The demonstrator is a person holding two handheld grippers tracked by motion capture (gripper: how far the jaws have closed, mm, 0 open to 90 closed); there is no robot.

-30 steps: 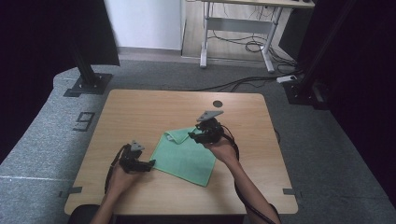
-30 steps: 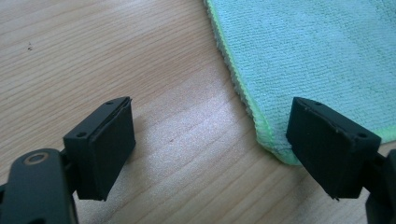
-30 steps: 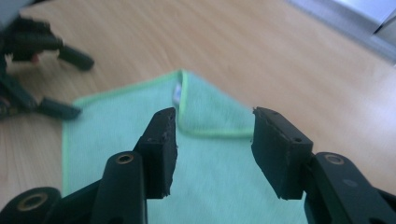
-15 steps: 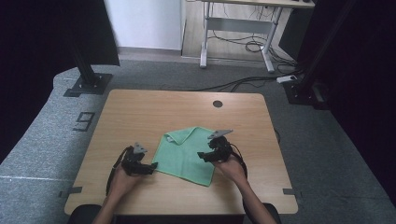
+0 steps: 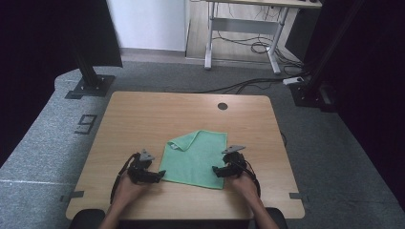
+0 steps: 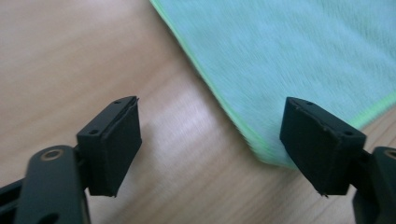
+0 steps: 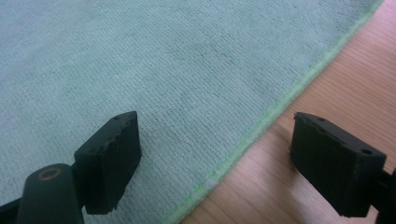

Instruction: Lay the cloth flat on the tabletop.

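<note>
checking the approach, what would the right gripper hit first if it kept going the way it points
Most likely the green cloth: the open right gripper straddles its hemmed edge, pointing across the cloth. How high it sits above the table is unclear.

Right gripper [image 7: 215, 163]: jaws apart, just been opening, nothing gripped | green cloth [image 7: 163, 74]: beneath left jaw, hem running between | wooden table [image 7: 355, 79]: under right jaw
</note>
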